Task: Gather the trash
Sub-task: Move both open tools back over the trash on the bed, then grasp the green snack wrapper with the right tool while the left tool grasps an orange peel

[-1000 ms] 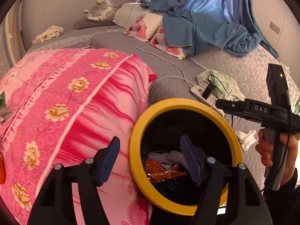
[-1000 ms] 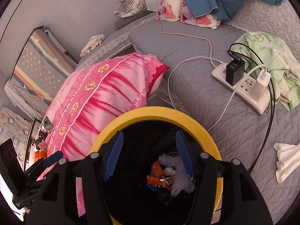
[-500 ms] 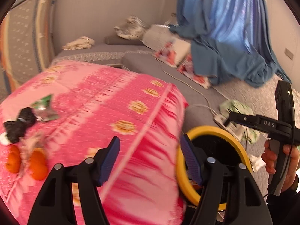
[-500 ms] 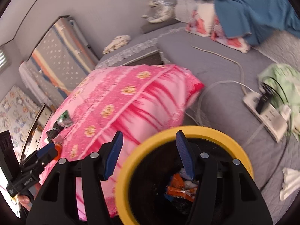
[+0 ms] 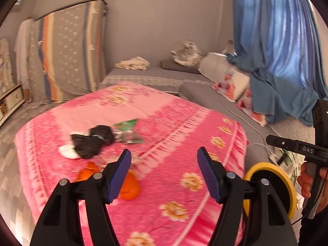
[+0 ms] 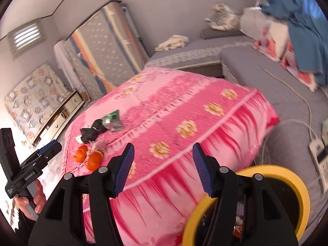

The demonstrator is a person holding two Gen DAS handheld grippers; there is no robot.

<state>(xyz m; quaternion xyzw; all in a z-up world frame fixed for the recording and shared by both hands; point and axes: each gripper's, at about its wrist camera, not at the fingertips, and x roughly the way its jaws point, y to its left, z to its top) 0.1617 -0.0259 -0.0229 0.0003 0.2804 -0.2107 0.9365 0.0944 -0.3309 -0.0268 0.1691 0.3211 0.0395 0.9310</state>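
Trash on pink floral quilt [image 5: 168,135], ahead of both grippers: black crumpled bag [image 5: 92,141] with white tissue [image 5: 66,150] at its near-left end; green-and-silver foil wrapper [image 5: 128,132] touching the bag's far-right side; orange peel pieces [image 5: 129,186], one partly behind the left finger of the left gripper [image 5: 164,173]. From the right wrist the same cluster sits ahead and to the left: bag [image 6: 91,132], wrapper [image 6: 112,121], peel [image 6: 88,156].

Left gripper: jaws apart, nothing between the blue pads, pointing down at the quilt.

Right gripper [image 6: 163,167]: jaws apart, empty; quilt edge ahead of it.

Trash bin [image 6: 287,188]: black, yellow rim, directly below and right of the right gripper, beside the quilt; scraps show inside. In the left view the bin [image 5: 272,184] lies to the right behind the finger.

Power strip [image 6: 319,160]: white, on grey bedspread [image 6: 287,94], right of the right gripper, with a white cable.

Blue curtain [image 5: 276,41]: far right.

Upright striped mattress [image 5: 67,47]: against the wall, far left.
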